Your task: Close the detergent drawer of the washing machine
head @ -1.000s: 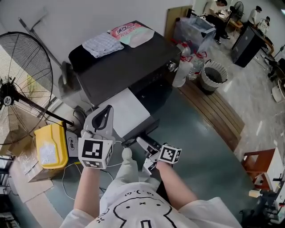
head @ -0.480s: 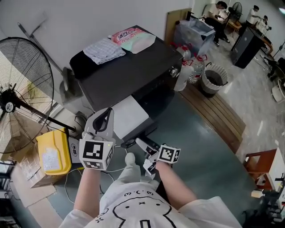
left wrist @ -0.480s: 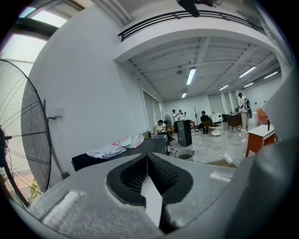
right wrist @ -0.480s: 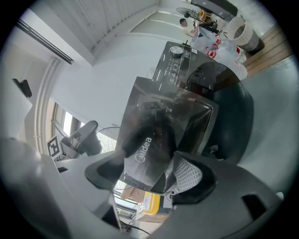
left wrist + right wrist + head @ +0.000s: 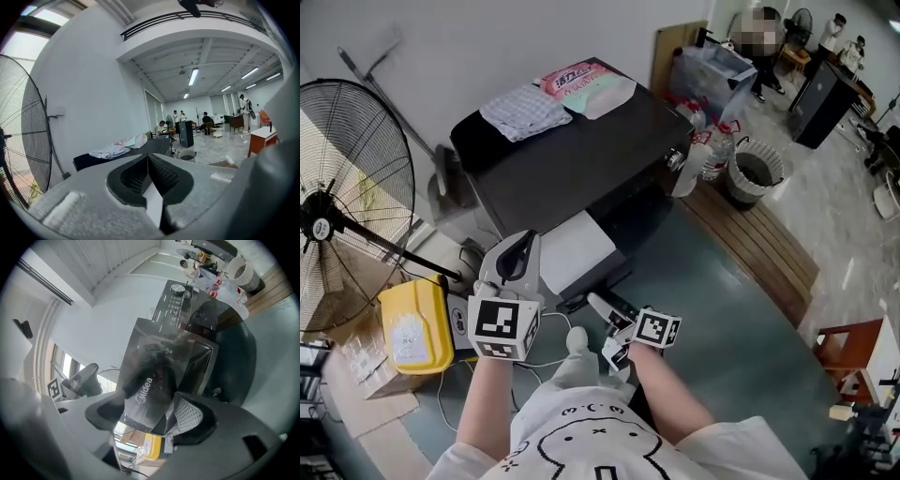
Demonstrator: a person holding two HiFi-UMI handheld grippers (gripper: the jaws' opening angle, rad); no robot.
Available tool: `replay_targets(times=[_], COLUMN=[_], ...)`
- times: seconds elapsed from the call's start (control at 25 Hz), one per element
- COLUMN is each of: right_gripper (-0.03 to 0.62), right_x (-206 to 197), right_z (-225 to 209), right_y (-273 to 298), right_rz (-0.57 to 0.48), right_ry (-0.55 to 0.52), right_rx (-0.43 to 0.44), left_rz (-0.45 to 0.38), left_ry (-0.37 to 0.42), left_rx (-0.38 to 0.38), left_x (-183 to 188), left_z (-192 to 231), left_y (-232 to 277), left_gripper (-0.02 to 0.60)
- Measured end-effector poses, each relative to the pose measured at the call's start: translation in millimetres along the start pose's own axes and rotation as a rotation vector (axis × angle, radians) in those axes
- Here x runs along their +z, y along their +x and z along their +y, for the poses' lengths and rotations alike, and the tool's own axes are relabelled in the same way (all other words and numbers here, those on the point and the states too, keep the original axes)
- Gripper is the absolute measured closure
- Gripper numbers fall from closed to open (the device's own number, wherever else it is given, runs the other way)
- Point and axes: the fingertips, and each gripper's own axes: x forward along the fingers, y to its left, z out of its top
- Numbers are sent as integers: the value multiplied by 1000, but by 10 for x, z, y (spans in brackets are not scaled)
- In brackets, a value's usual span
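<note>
Grey floor (image 5: 727, 272) | R hand-held gripper (image 5: 151, 411) clamps detergent drawer (image 5: 157, 369); L hand-held gripper (image 5: 148, 158) closed, empty

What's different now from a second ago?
The right gripper, shut on the detergent drawer, has pushed it partway into the washing machine; less of its white top shows. The left gripper stays shut, empty, held up beside it.
</note>
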Motion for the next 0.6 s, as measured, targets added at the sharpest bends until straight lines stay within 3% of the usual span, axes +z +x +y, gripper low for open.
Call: replay_targets(times=[0.6], right_gripper=[279], right_x=[58], right_z=[-8], right_y=[311], right_rz=[3], right_ry=[2], right_rx=[-10], left_rz=[6], left_ry=[-1], left_rx=[6], left_x=[-25], left_z=[224], left_y=[110], left_gripper=[563])
